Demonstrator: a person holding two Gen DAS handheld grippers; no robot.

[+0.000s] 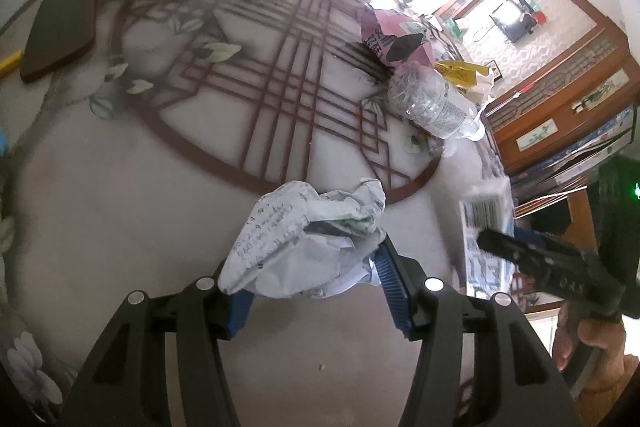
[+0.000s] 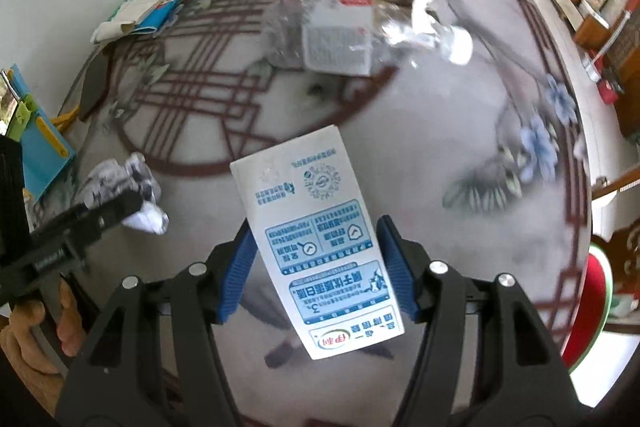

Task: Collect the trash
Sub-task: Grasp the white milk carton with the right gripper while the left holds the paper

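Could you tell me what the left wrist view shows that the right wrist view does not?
Only the left wrist view: the left hand-held gripper shut on the paper ball. Only the right wrist view: the right hand-held gripper around a milk carton, plus blue flowers on the table. Both: pink bag, plastic bottle.

Count from my two views. Claws: two, my left claw (image 1: 310, 279) and my right claw (image 2: 314, 255). Crumpled paper wads: one (image 1: 308, 235). White milk cartons with blue print: one (image 2: 320, 243). Clear plastic bottles: one (image 1: 432, 103), lying on its side. Pink wrappers: one (image 1: 394, 39). Yellow packets: one (image 1: 460, 71) (partly hidden, so the pile may hold more). Dark flat pads on the bench (image 1: 120, 227): one (image 1: 60, 31). Hands in sight: two (image 1: 588, 343) (image 2: 36, 331).
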